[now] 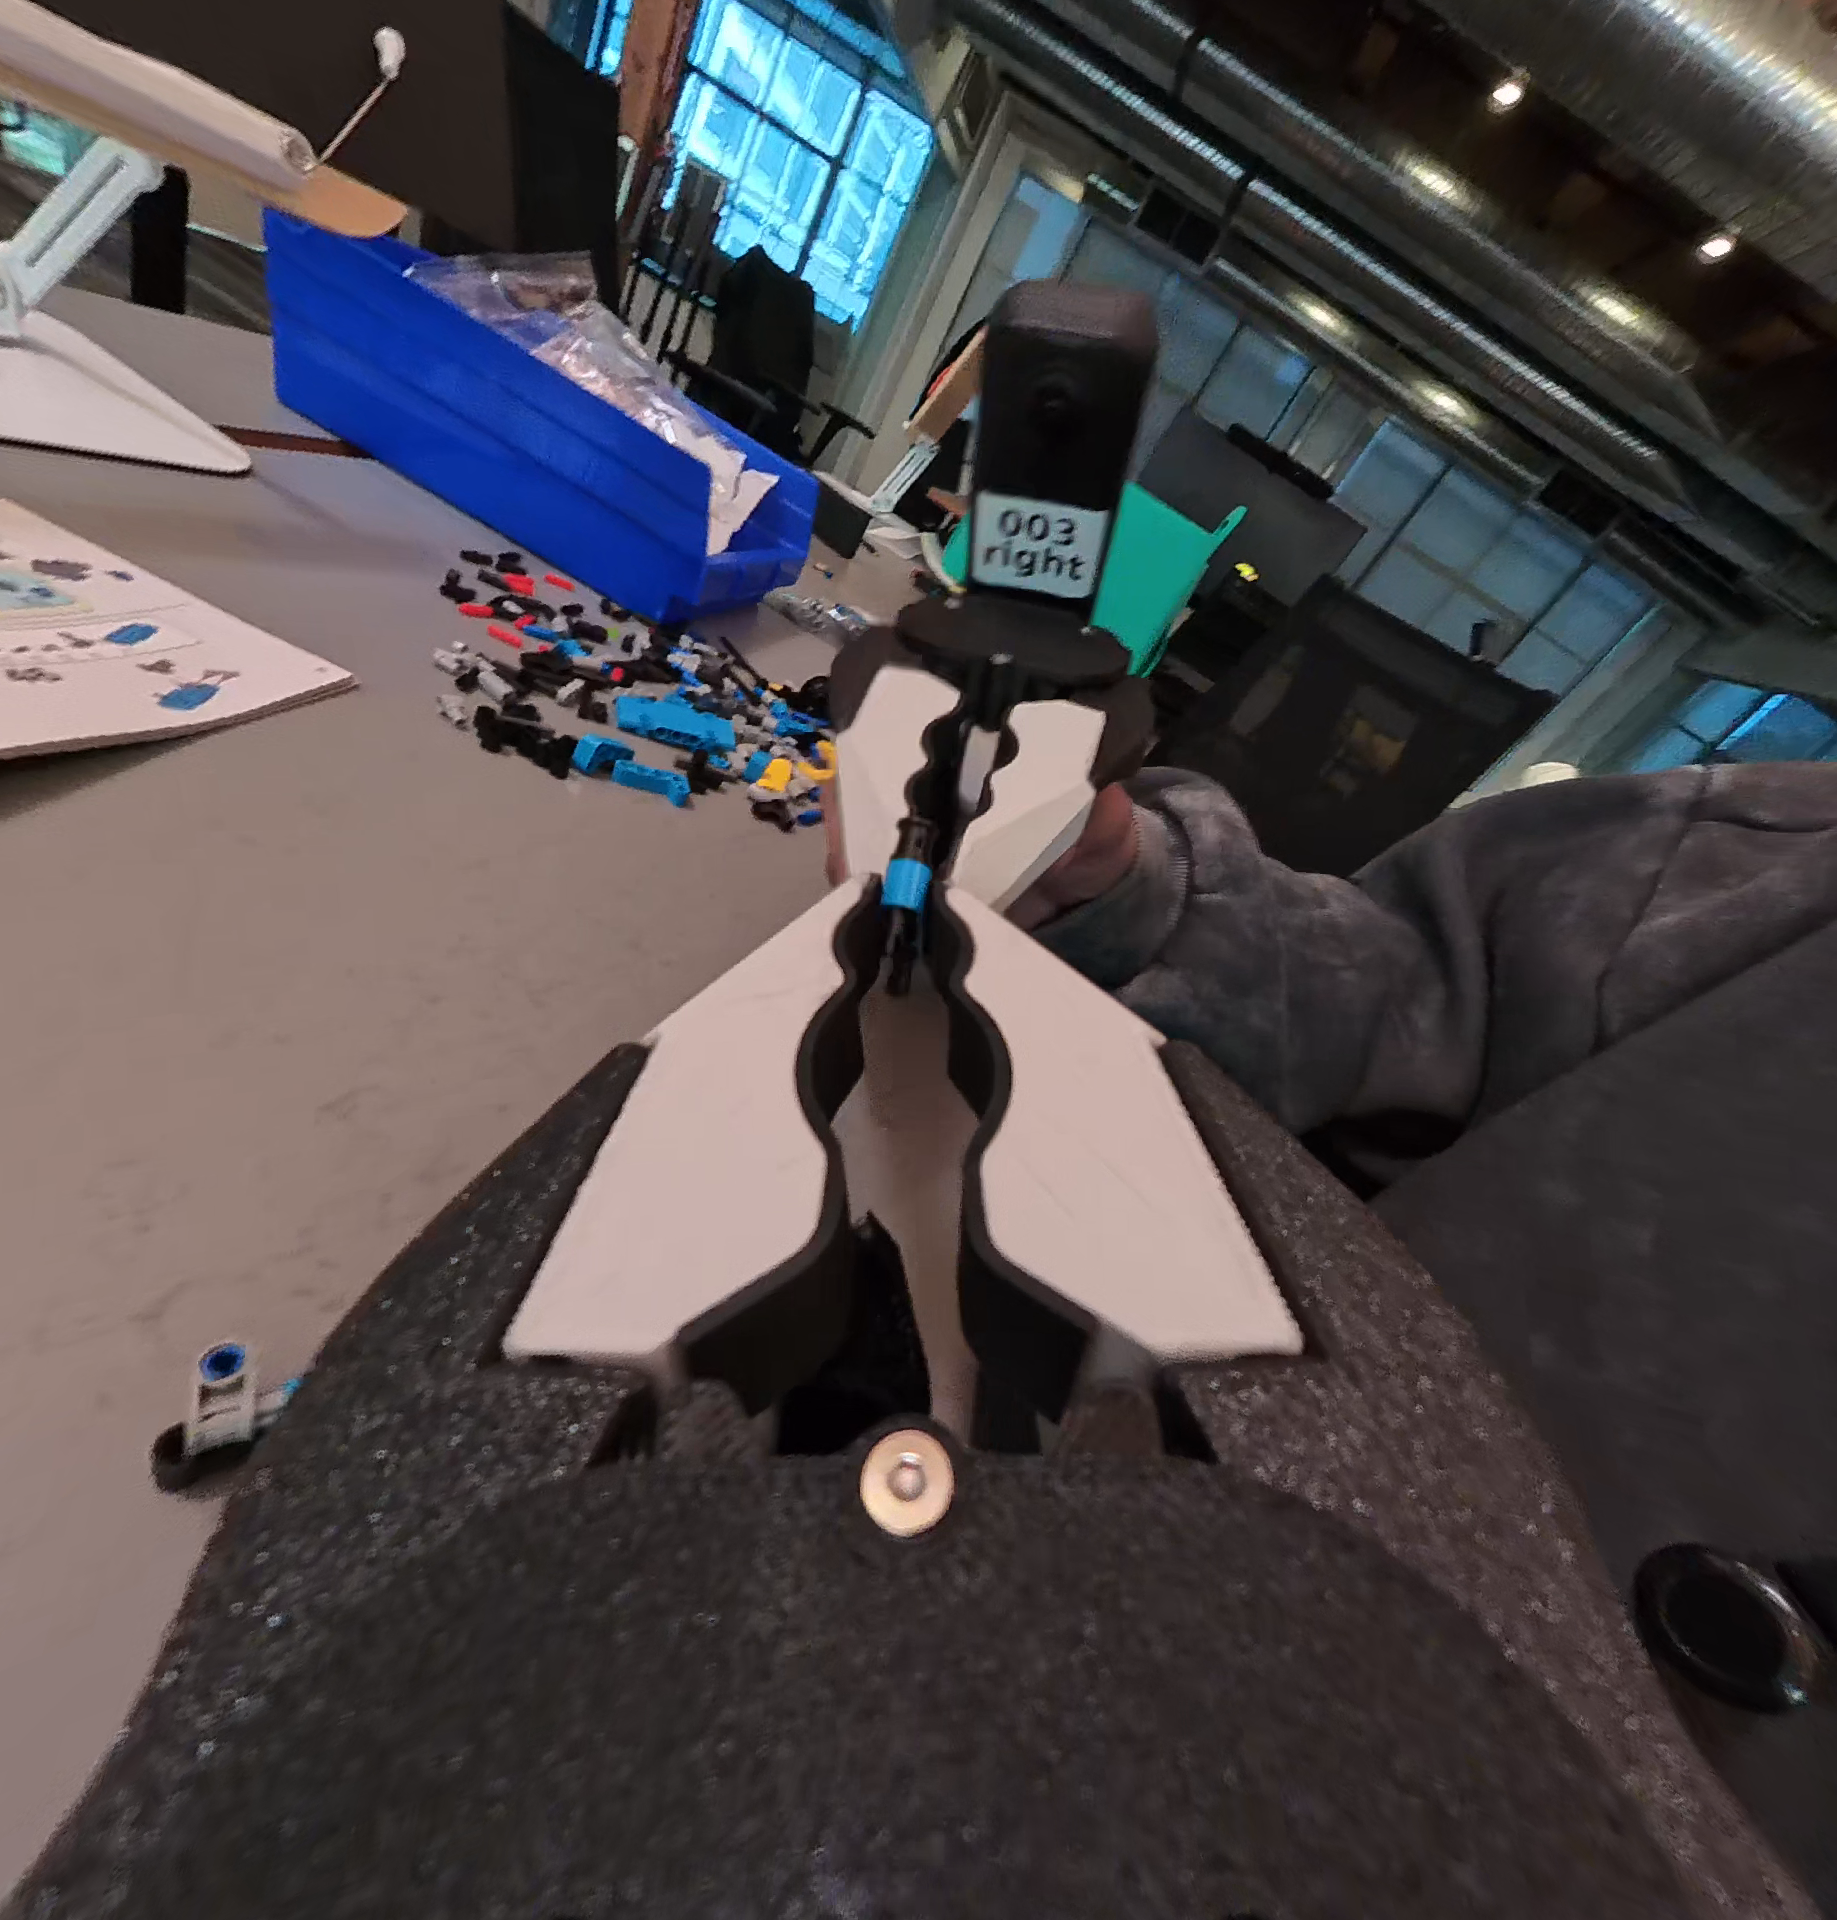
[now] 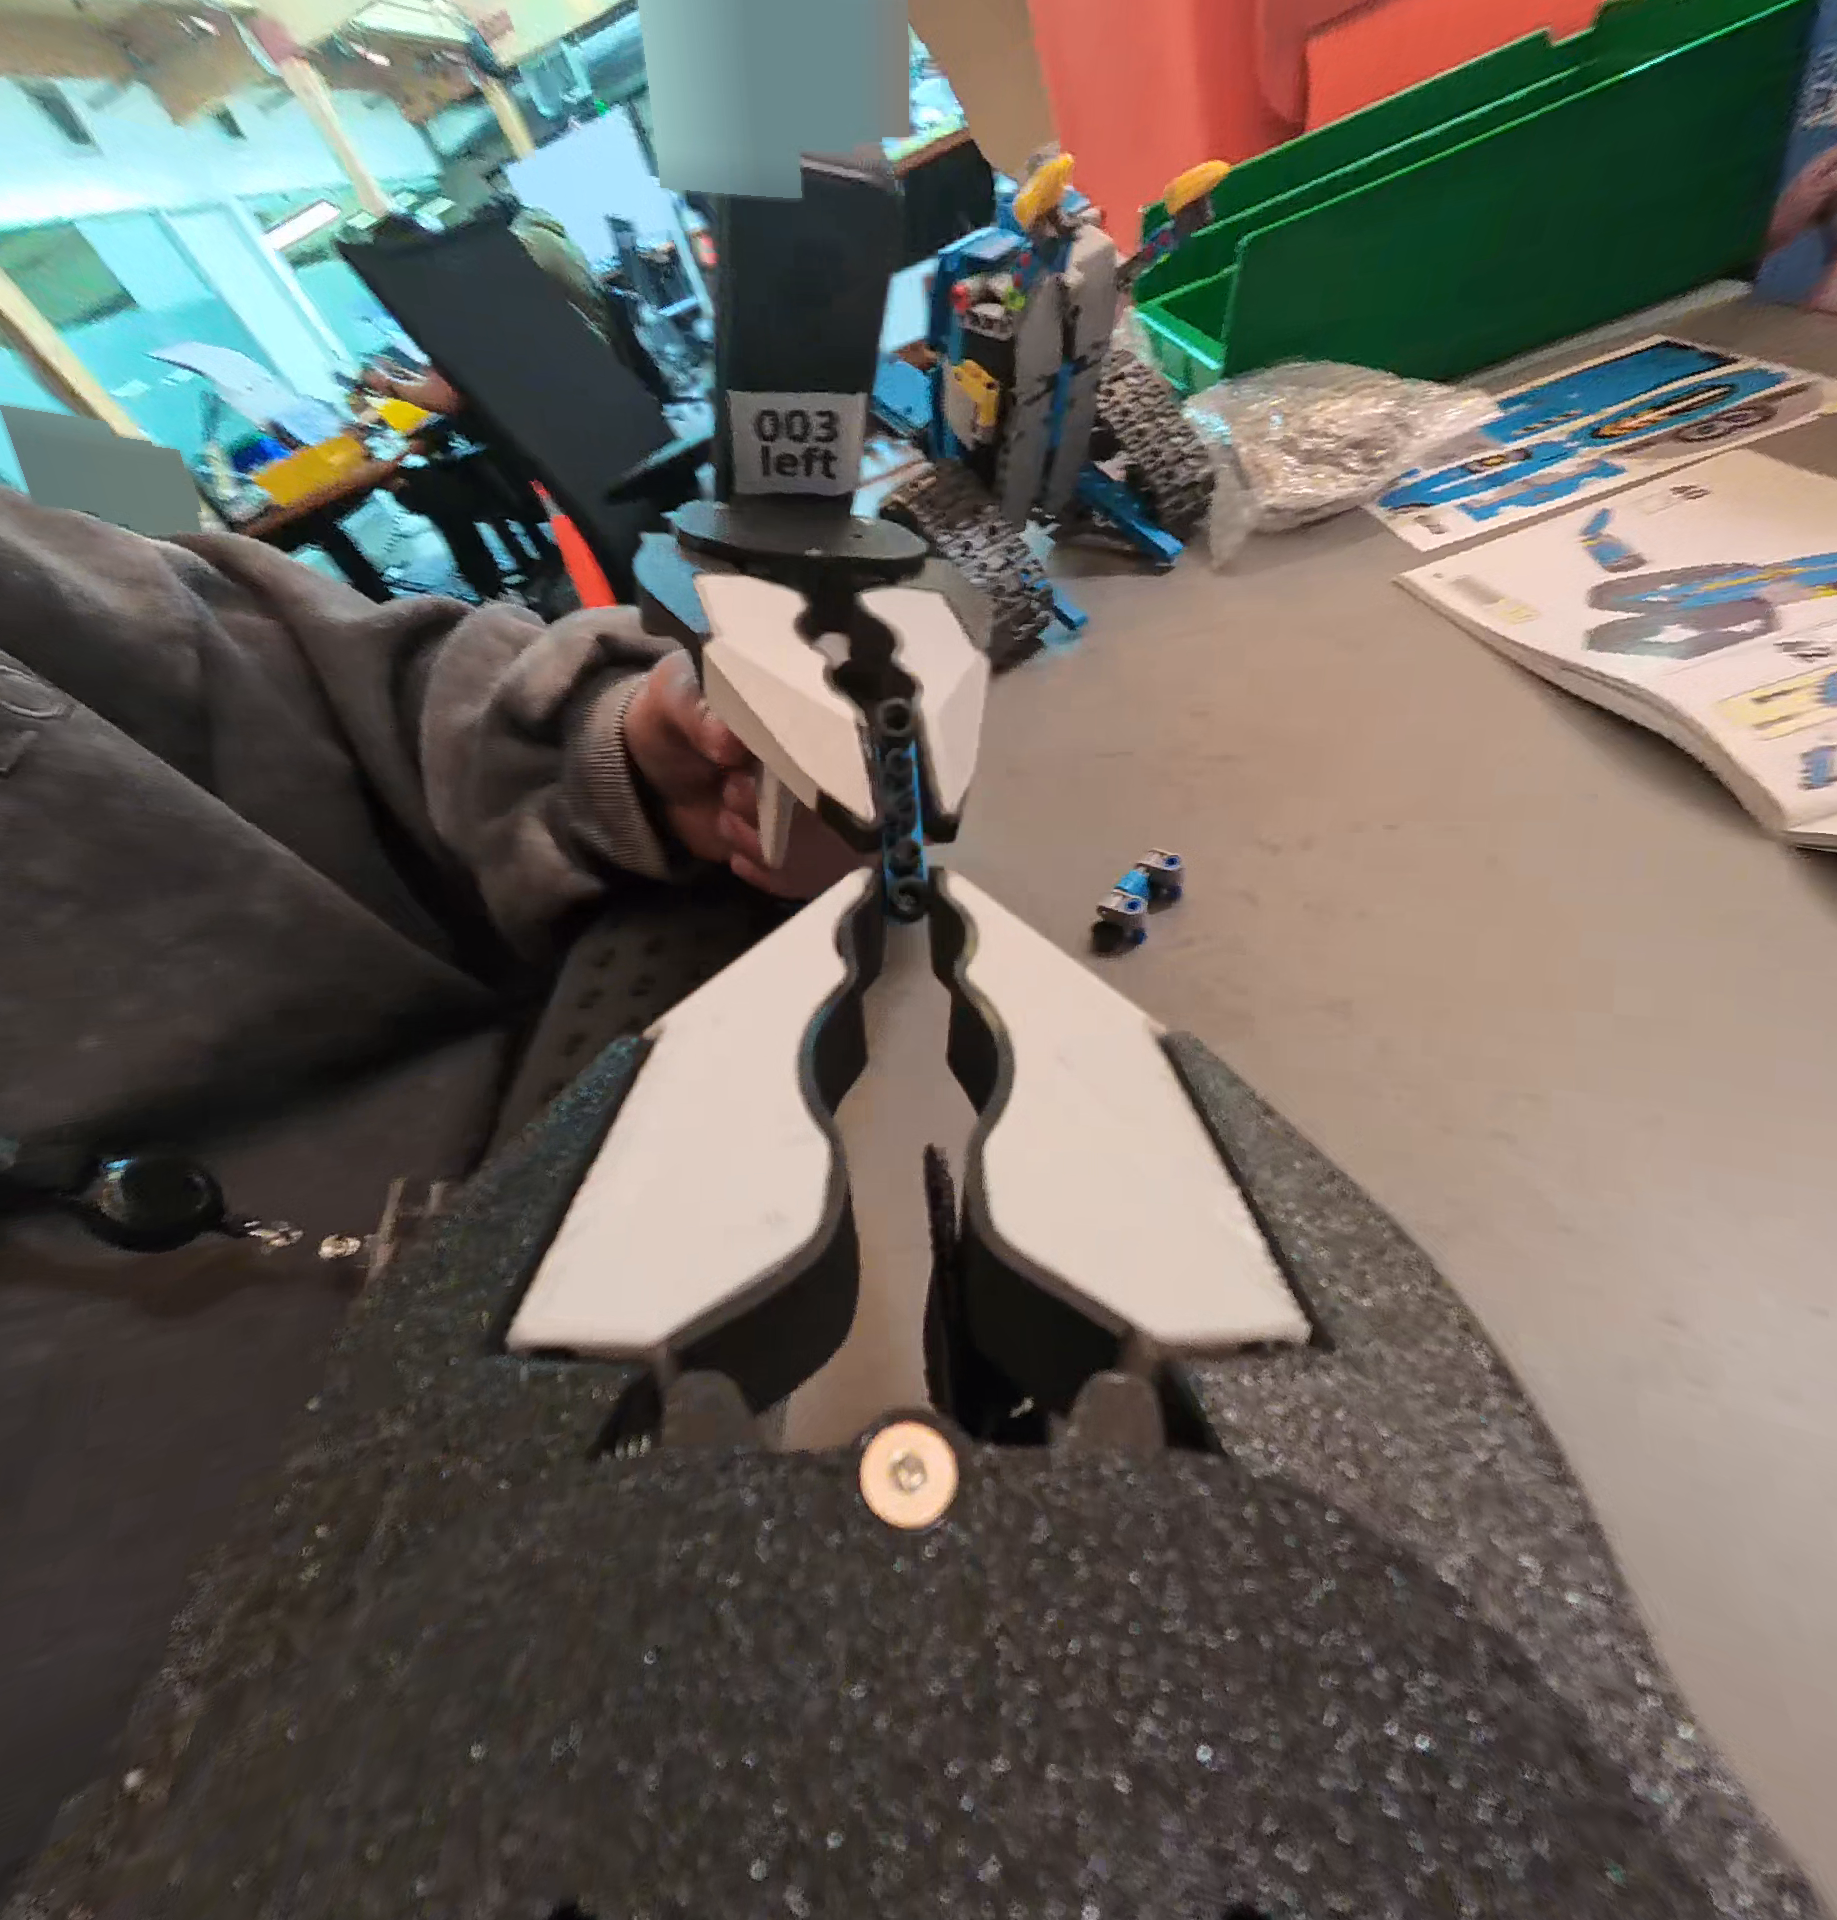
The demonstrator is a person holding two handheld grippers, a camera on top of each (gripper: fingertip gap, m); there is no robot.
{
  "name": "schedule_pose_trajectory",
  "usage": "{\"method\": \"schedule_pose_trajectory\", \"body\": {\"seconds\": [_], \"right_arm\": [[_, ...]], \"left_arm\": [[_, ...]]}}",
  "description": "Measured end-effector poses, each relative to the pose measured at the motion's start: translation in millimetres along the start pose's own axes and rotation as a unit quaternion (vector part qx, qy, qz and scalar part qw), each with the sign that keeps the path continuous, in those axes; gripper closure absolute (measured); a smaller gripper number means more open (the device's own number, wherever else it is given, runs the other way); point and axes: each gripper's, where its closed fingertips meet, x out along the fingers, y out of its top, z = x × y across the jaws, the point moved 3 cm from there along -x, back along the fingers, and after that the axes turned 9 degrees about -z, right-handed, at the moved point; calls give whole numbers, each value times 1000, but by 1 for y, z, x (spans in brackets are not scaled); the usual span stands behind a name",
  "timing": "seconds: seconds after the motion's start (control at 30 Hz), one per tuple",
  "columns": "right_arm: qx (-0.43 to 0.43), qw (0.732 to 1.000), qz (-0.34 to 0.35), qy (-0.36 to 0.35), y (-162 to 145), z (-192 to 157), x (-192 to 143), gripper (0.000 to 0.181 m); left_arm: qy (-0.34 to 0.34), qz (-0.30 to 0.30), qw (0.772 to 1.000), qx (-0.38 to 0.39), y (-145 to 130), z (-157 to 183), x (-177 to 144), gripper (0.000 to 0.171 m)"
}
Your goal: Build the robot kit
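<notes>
My two grippers face each other tip to tip above a grey table (image 1: 270,987). My left gripper (image 1: 898,920) is shut on a thin black and blue building piece (image 1: 906,883). The far end of the piece sits between the fingers of my right gripper (image 1: 961,790). In the right wrist view, my right gripper (image 2: 901,904) is shut on the same piece (image 2: 898,800), which shows there as a narrow blue beam with a row of holes. My left gripper (image 2: 883,717) grips the beam's far end. A hand (image 2: 706,758) in a grey sleeve holds the left gripper.
A blue bin (image 1: 498,416) with a plastic bag, a pile of loose small parts (image 1: 623,686) and an open booklet (image 1: 114,634) lie on the left. A small grey-blue assembly (image 2: 1137,899) lies close by. A tracked blue-grey model (image 2: 1039,416), green bins (image 2: 1465,239) and booklets (image 2: 1672,644) stand on the right. The grippers are tip to tip, or close to it.
</notes>
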Motion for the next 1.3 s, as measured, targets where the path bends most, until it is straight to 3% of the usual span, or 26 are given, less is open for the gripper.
{"method": "schedule_pose_trajectory", "body": {"seconds": [0.27, 0.4, 0.5, 0.63, 0.73, 0.8, 0.83, 1.0, 1.1, 1.23, 1.3], "right_arm": [[51, 996, -5, 67, -4, -10, 15, 173], [38, 998, -5, 39, -4, -6, 16, 171], [4, 999, -8, -47, -3, 12, 4, 158], [26, 998, 43, -23, 7, 13, -6, 153], [12, 1000, -5, -26, -5, 12, 6, 153], [-9, 1000, -21, -14, -9, 6, 10, 164], [-15, 1000, -26, 1, -10, 2, 10, 176], [-16, 999, -41, -5, -12, 4, 8, 178], [-13, 998, -54, -27, -16, 11, 5, 181], [-1, 998, -60, -33, -19, 16, 11, 181], [-11, 997, -67, -47, -21, 18, 17, 168]], "left_arm": [[-39, -5, 999, -19, -1, 4, 4, 166], [-24, -3, 999, -38, -1, -4, 3, 165], [30, -6, 998, -52, -2, -20, -3, 165], [91, -84, 992, 18, -18, -23, 2, 165], [92, -132, 984, 74, -30, -12, 11, 165], [92, -147, 980, 95, -34, -8, 14, 165], [90, -149, 980, 99, -34, -7, 14, 165], [95, -152, 979, 93, -35, -11, 11, 165], [106, -124, 984, 71, -27, -21, -5, 165], [109, -167, 977, 74, -38, -29, -13, 165], [113, -215, 964, 107, -52, -27, -8, 165]]}}
